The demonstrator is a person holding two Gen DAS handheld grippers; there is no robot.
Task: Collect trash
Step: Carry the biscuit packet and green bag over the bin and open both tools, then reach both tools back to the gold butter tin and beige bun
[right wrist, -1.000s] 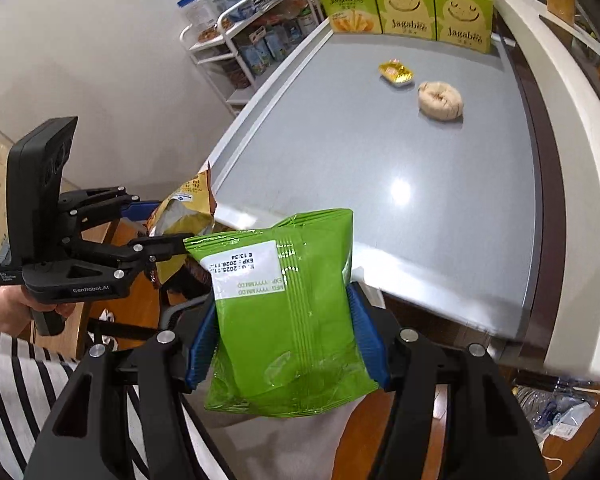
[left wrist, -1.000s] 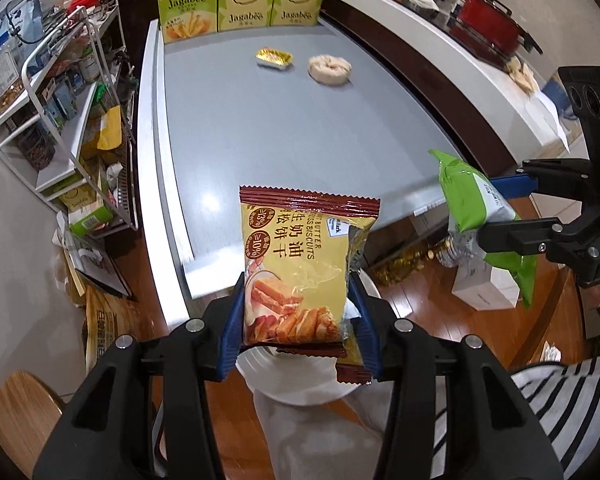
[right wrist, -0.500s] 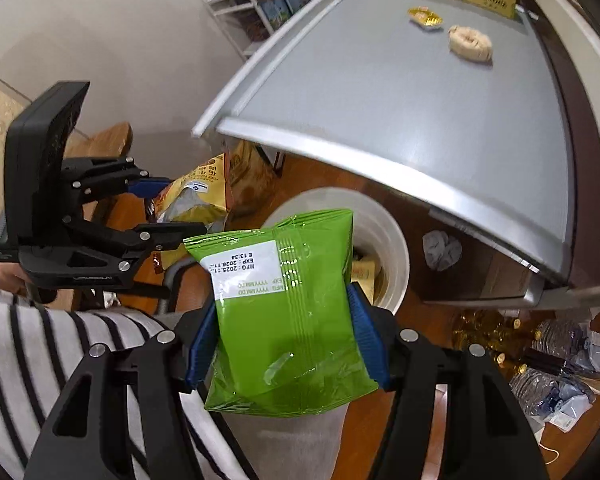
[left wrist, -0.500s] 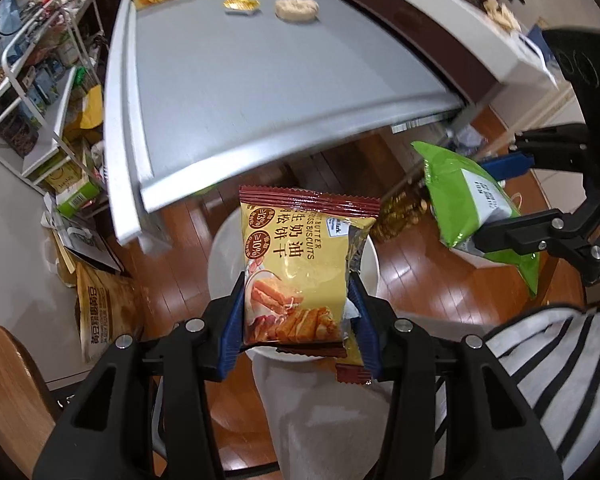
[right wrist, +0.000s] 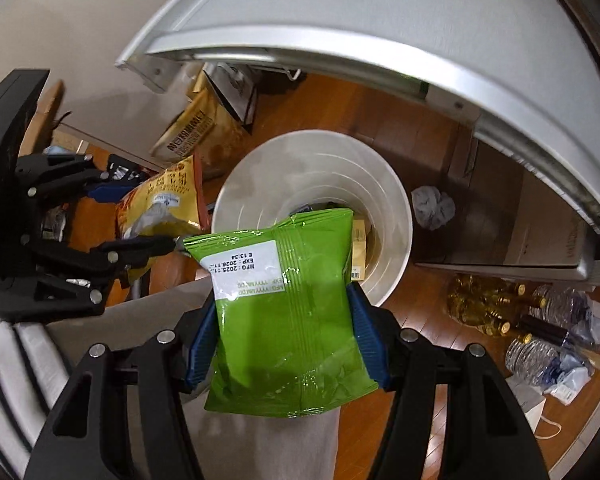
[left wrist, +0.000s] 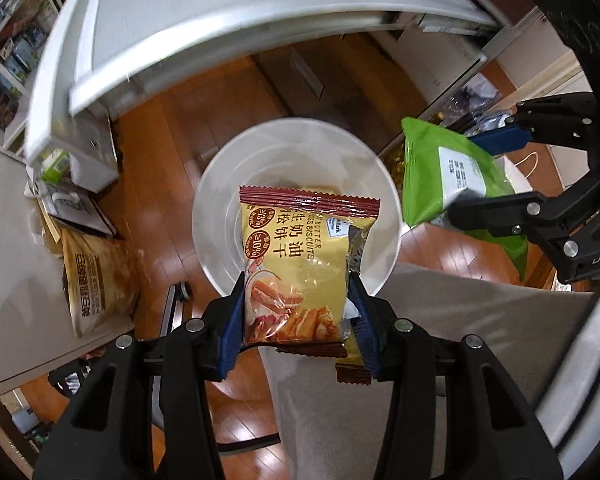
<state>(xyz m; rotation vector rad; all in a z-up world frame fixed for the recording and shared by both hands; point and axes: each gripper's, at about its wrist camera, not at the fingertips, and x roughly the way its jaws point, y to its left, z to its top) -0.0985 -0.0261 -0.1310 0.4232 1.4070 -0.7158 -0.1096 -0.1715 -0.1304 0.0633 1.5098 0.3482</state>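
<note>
place: home kitchen | cues: wooden floor [left wrist: 172, 152]; steel counter [right wrist: 380, 8]; bottles [right wrist: 488, 308]

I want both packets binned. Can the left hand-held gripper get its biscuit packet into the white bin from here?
Probably yes: the left hand-held gripper holds the biscuit packet above the white bin, whose mouth looks unobstructed.

There are two hand-held grippers, the left hand-held gripper [left wrist: 296, 312] and the right hand-held gripper [right wrist: 284, 332]. There are two snack bags: one yellow snack bag [left wrist: 296, 256] and one green snack bag [right wrist: 284, 308]. There is one white bin [right wrist: 320, 160] on the floor. There is one grey bench [right wrist: 380, 8]. One big brown paper bag [left wrist: 96, 280] stands on the floor. One crumpled grey wad [right wrist: 434, 206] lies by the bin.
</note>
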